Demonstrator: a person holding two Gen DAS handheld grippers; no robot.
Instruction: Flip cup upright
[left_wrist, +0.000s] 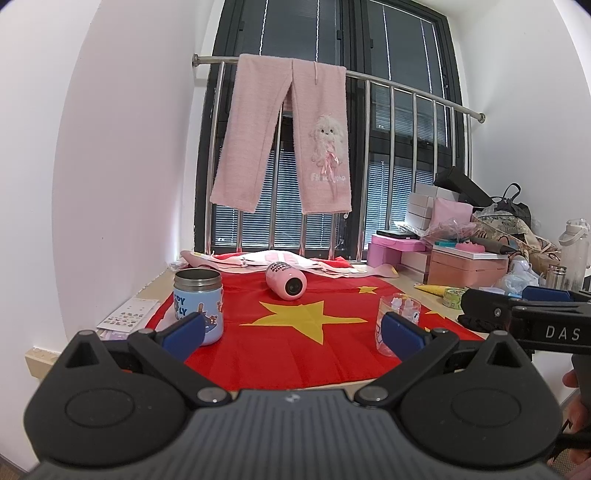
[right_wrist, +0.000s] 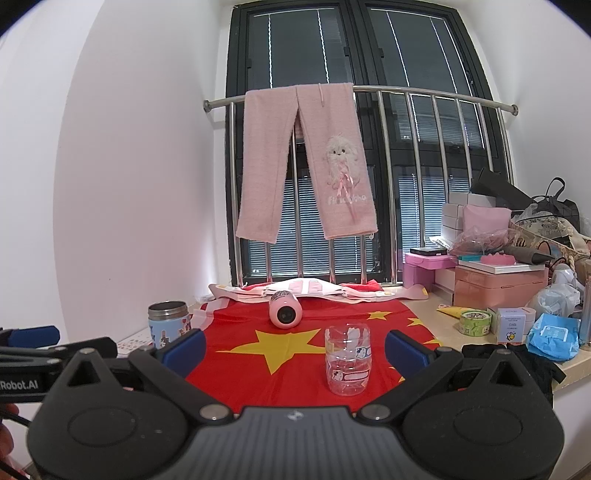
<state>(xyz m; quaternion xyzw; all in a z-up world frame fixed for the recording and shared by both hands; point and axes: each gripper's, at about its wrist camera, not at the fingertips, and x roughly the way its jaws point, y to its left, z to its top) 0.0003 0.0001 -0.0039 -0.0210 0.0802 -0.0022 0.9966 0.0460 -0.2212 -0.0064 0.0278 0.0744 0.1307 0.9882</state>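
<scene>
Left gripper (left_wrist: 293, 334): jaws wide apart, holding nothing, raised over the near edge of the desk (left_wrist: 439, 314). Its blue pads (left_wrist: 184, 330) frame the cloth ahead.

Right gripper (right_wrist: 293, 350): jaws wide apart, holding nothing, level with the left one and just beside it; each gripper's body shows at the edge of the other's view.

Red cloth (right_wrist: 295, 373): spread flat over the desk, printed with yellow stars, carrying all three cups.

Pink cup (left_wrist: 286, 285): lying on its side at the far part of the cloth, one round end with a dark centre turned toward the cameras, a dotted band at its far end. Well apart from both grippers.

Blue cup (left_wrist: 199, 304): upright at the cloth's left edge, steel rim, mouth open, cartoon print; partly behind the left gripper's left pad in the left wrist view.

Clear cup (right_wrist: 347, 363): upright on the near right part of the cloth, small printed figures on its wall; standing between the right gripper's pads but ahead of them, not touched.

Pink trousers (right_wrist: 306, 162): hung over a steel rail (right_wrist: 424, 92) before the dark window.

Pink boxes (right_wrist: 498, 284): stacked at the desk's right side among bags and packets.
</scene>
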